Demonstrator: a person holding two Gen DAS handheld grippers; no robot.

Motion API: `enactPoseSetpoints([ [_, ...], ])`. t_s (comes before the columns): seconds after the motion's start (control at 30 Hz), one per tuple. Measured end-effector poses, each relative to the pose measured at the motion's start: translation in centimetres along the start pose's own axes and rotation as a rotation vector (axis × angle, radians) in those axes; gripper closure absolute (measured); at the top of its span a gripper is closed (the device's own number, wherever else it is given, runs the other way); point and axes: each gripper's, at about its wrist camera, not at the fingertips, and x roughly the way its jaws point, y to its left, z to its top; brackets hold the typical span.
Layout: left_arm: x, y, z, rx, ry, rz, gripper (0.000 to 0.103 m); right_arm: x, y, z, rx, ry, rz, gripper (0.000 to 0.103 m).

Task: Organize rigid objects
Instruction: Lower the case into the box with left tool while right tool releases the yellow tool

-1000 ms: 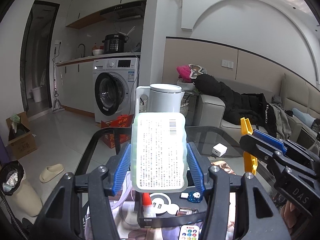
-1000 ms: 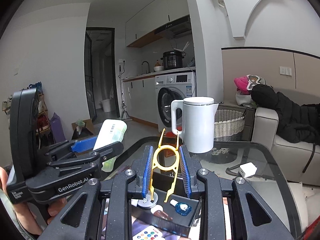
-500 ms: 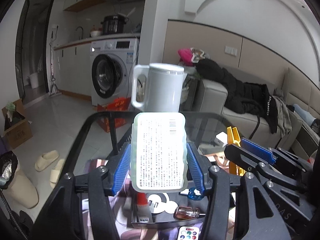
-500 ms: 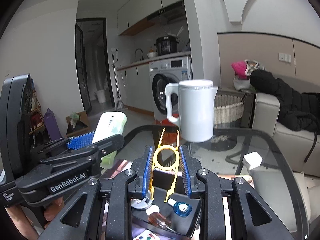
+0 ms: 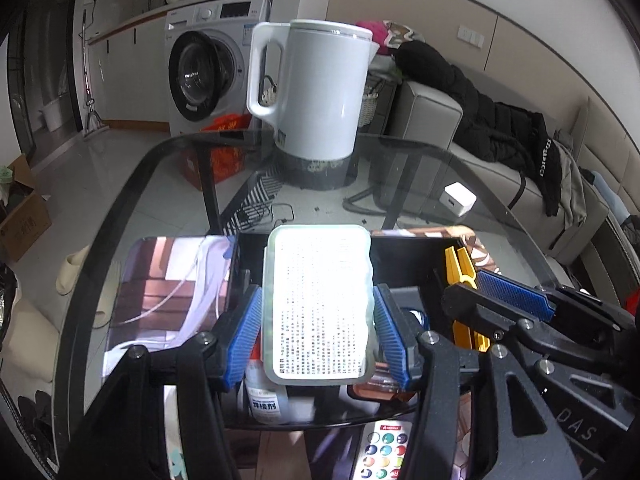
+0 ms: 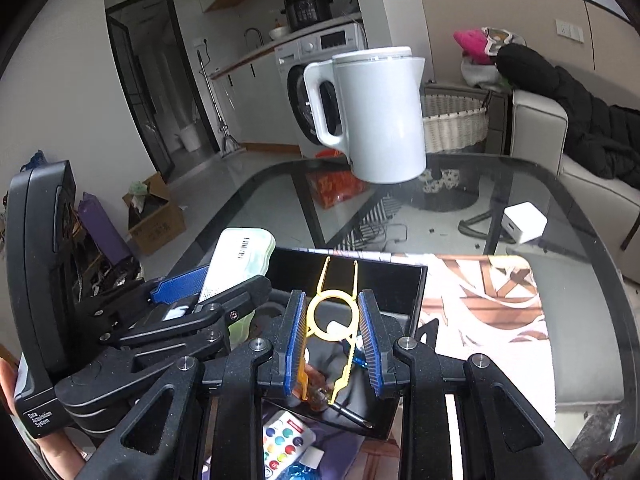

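Note:
My left gripper (image 5: pixel 318 312) is shut on a pale green flat plastic case (image 5: pixel 319 304) with a printed label, held above a black tray (image 5: pixel 404 256). The case also shows in the right wrist view (image 6: pixel 236 260), with the left gripper (image 6: pixel 200 300) at the left. My right gripper (image 6: pixel 333 336) is shut on a yellow plastic opener tool (image 6: pixel 334 316) over the black tray (image 6: pixel 380 280). The right gripper (image 5: pixel 500 300) and yellow tool (image 5: pixel 462 272) also show at the right of the left wrist view. Small items lie in the tray, mostly hidden.
A white kettle (image 5: pixel 316 92) stands at the far side of the glass table (image 5: pixel 168 168). A white charger block (image 5: pixel 459 199) lies at the right. A remote with coloured buttons (image 6: pixel 286 444) lies in front of the tray on a printed mat (image 6: pixel 480 300).
Both grippers have tilted down and moved forward over the tray, each still holding its object. The kettle and table now look nearer and larger.

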Motion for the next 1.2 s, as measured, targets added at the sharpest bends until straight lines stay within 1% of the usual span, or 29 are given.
enactPoseSetpoints([
  [0.13, 0.2, -0.1, -0.5, 0.008, 0.034, 0.009, 0.049, 0.8, -0.7, -0.5, 0.011, 0.039, -0.002, 0.077],
  [0.27, 0.0, -0.6, -1.1, 0.04, 0.06, 0.031, 0.049, 1.5, -1.4, -0.8, 0.025, 0.071, -0.005, 0.077],
  [0.37, -0.2, -0.8, -1.5, 0.047, 0.095, 0.046, 0.049, 1.6, -1.8, -0.7, 0.016, 0.078, -0.015, 0.077],
  [0.43, -0.4, -0.9, -1.8, 0.042, 0.12, 0.035, 0.049, 1.7, -1.8, -0.6, 0.01, 0.089, -0.006, 0.077],
  [0.53, -0.8, -0.7, -1.9, 0.034, 0.132, 0.042, 0.049, 1.7, -1.2, -0.6, -0.022, 0.108, -0.013, 0.077],
  [0.63, -0.8, -0.6, -1.8, 0.044, 0.131, 0.048, 0.048, 1.8, -1.1, -0.5, -0.026, 0.136, -0.009, 0.077],
  [0.8, -0.9, -0.6, -1.8, 0.043, 0.142, 0.052, 0.048, 1.7, -0.9, -0.4, -0.018, 0.157, -0.006, 0.077],
  [0.93, -1.1, -0.4, -1.6, 0.041, 0.144, 0.043, 0.045, 1.6, -1.0, -0.5, -0.007, 0.152, 0.001, 0.075],
  [1.0, -1.7, -0.5, -1.5, 0.047, 0.126, 0.042, 0.039, 1.2, -1.1, -0.4, 0.007, 0.144, 0.006, 0.073],
  [1.03, -2.0, -0.6, -1.4, 0.05, 0.117, 0.039, 0.038, 1.0, -1.1, -0.4, 0.01, 0.138, 0.009, 0.073],
  [1.2, -4.1, -0.9, -1.3, 0.057, 0.099, 0.011, 0.037, -1.3, -0.7, 0.0, 0.004, 0.099, 0.033, 0.073],
])
